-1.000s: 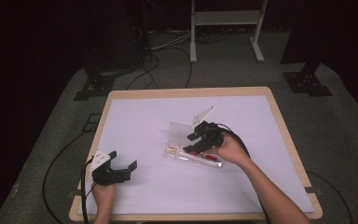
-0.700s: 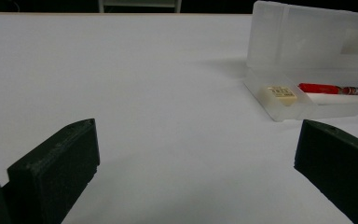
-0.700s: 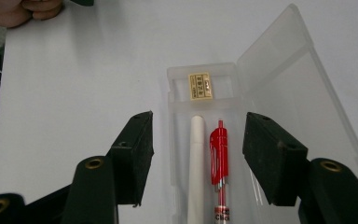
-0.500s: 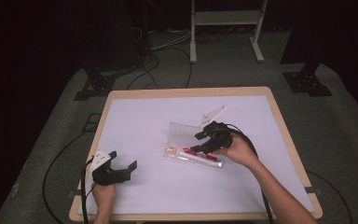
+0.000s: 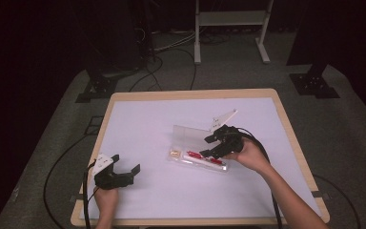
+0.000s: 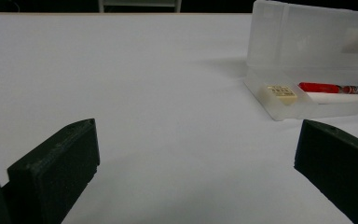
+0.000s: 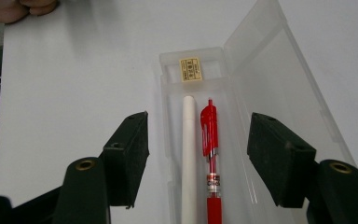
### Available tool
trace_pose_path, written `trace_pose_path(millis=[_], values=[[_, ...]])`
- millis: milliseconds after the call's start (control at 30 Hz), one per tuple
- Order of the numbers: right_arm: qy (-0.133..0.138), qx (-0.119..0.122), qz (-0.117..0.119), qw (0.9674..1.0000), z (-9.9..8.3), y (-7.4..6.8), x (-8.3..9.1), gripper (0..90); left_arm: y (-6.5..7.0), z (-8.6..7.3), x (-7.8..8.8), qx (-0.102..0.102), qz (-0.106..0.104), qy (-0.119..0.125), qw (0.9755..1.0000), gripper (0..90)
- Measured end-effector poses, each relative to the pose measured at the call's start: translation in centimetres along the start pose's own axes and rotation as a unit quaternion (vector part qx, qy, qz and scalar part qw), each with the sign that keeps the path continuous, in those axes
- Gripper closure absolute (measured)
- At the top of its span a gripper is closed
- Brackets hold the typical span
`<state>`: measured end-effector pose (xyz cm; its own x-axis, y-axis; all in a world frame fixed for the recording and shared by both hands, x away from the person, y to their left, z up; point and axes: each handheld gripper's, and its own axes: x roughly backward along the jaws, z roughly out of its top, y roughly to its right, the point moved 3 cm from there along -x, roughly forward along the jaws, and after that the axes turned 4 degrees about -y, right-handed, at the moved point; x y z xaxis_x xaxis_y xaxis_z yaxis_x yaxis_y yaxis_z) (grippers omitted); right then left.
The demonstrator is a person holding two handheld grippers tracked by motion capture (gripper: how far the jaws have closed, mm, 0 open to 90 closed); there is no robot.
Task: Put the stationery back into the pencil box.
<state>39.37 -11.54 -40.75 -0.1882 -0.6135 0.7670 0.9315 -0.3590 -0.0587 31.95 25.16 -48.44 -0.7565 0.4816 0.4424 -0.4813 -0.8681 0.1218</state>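
A clear plastic pencil case lies open a little right of the middle of the white table, its lid tilted up on the far side. In its tray a red pen and a white pen lie side by side, just apart, with a small eraser in the end compartment beyond their tips. The right gripper hovers over the case's right end; its jaws have just been opening and stand spread wide to either side of the tray, with both pens between them but untouched by the pads. Compared with a second ago, this gripper has drawn slightly back toward the right along the case, while the case and its contents lie where they were. The left gripper rests near the table's front left corner, well apart from the case, its jaws spread with bare tabletop between them, unmoved since then. The table has a pale wooden rim and stands on grey carpet; cables trail across the floor toward a dark background, where a white metal stand rises.
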Motion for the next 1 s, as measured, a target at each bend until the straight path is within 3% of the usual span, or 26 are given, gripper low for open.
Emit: trace_pose_path(millis=[1000], values=[[0.011,-0.031,-0.015,0.9994,-3.4,0.0,2.6,31.0,0.1,0.0,0.0,0.000,0.000,0.000,1.0000,0.0]])
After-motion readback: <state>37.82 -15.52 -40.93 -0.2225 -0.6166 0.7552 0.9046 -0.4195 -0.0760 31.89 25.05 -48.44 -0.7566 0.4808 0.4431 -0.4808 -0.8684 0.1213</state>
